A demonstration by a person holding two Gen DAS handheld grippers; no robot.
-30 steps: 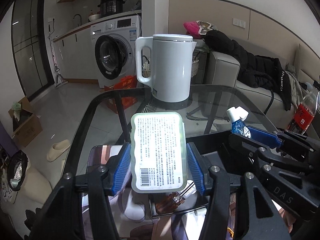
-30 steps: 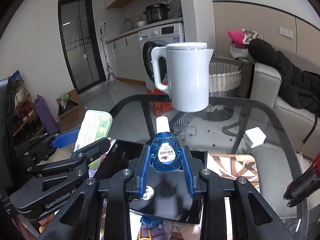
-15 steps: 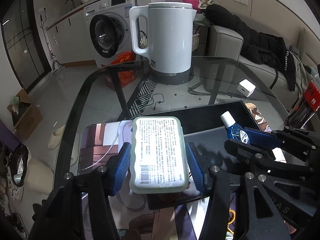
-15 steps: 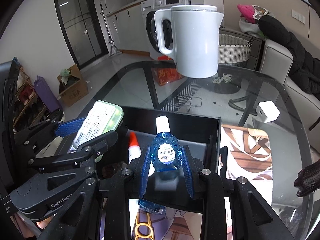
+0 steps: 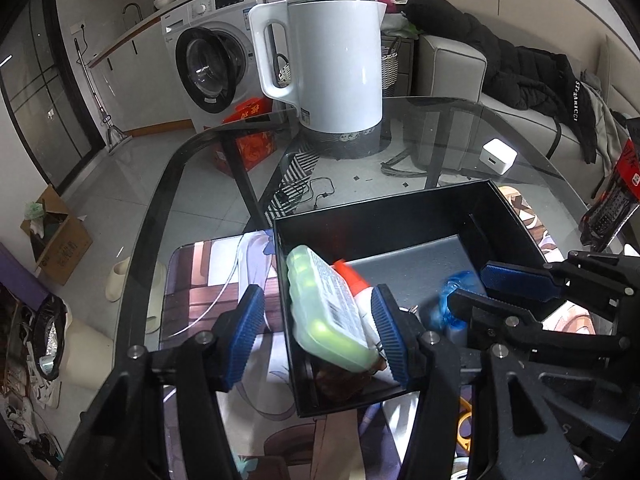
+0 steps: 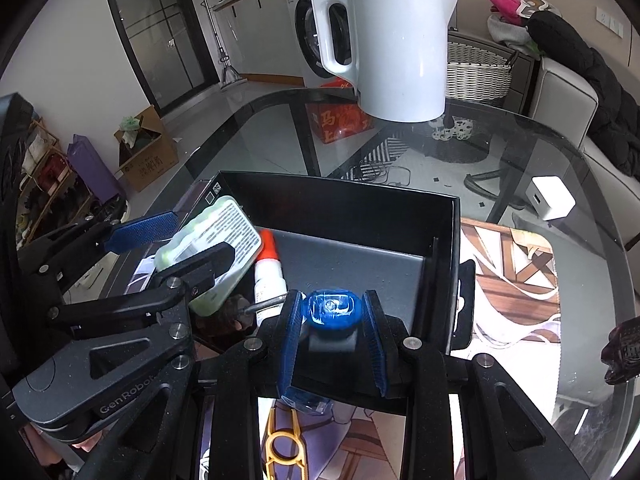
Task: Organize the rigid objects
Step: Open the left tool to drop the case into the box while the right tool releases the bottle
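Leaning inside the black box (image 5: 408, 216), the green case (image 5: 326, 312) is lying loose between the spread pads of the left gripper (image 5: 318, 334), its long axis running away from the fingers, propped on a red-capped tube (image 6: 269, 268). The right gripper (image 6: 331, 322) is clamping the blue bottle (image 6: 331, 309) over the box floor. The case's lower end is hiding whatever is possibly beneath it.
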